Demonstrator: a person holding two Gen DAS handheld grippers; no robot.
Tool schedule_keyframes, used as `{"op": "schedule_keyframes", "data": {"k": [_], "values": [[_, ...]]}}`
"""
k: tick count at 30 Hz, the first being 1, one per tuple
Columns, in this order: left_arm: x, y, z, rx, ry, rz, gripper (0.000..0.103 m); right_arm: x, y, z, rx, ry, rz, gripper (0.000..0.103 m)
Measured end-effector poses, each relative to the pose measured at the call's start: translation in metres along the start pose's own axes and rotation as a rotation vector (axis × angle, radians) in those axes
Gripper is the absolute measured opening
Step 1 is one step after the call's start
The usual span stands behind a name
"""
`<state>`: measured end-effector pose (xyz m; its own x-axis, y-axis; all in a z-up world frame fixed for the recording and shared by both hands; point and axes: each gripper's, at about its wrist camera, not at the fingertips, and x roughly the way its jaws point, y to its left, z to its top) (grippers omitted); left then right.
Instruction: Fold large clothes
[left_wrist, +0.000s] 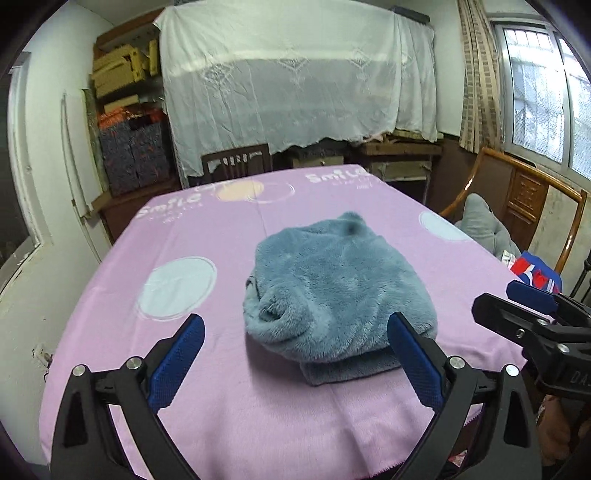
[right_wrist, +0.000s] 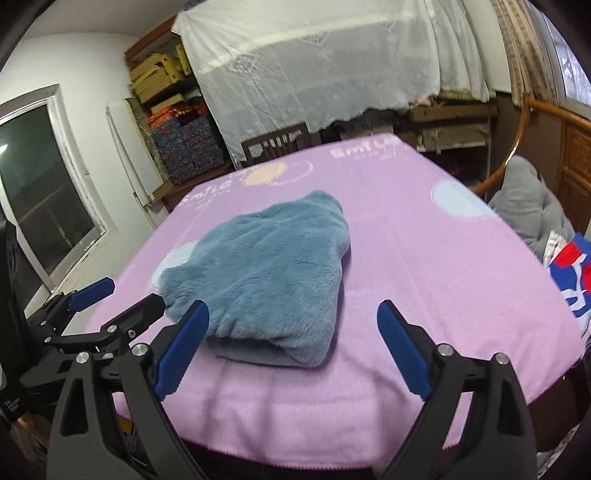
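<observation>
A fluffy blue-grey garment (left_wrist: 332, 291) lies folded into a compact bundle on the pink cloth-covered table (left_wrist: 177, 229); it also shows in the right wrist view (right_wrist: 266, 277). My left gripper (left_wrist: 295, 325) is open and empty, above the table's near edge just short of the bundle. My right gripper (right_wrist: 293, 314) is open and empty, also just short of the bundle's near edge. The right gripper shows at the right of the left wrist view (left_wrist: 517, 306). The left gripper shows at the left of the right wrist view (right_wrist: 118, 295).
A grey garment (right_wrist: 524, 199) and a red, white and blue cloth (right_wrist: 572, 273) lie on a wooden chair (left_wrist: 535, 192) to the table's right. A dark chair (left_wrist: 236, 162) stands at the far side. Shelves and a white-draped cabinet (left_wrist: 295, 74) line the back wall.
</observation>
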<state>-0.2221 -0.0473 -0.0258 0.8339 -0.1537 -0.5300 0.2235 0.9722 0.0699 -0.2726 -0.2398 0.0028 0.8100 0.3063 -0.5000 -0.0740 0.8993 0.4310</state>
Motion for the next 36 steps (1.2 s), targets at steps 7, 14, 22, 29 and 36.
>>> {"op": "schedule_keyframes", "data": {"k": [7, 14, 22, 29, 36], "values": [[-0.010, 0.011, -0.010, -0.011, 0.009, 0.014, 0.099, -0.010, 0.009, -0.007, -0.035, -0.005, 0.007, 0.091], [-0.005, 0.014, -0.011, 0.005, 0.009, 0.037, 0.099, 0.003, 0.018, -0.004, -0.069, 0.008, -0.016, 0.091], [-0.002, 0.024, -0.009, -0.065, 0.028, 0.028, 0.099, 0.010, 0.014, -0.003, -0.058, 0.028, -0.027, 0.092], [-0.002, 0.026, -0.009, -0.064, 0.028, 0.035, 0.099, 0.012, 0.016, -0.004, -0.064, 0.032, -0.020, 0.092], [0.000, 0.029, -0.010, -0.064, 0.037, 0.032, 0.099, 0.012, 0.019, -0.003, -0.076, 0.032, -0.019, 0.092]]}}
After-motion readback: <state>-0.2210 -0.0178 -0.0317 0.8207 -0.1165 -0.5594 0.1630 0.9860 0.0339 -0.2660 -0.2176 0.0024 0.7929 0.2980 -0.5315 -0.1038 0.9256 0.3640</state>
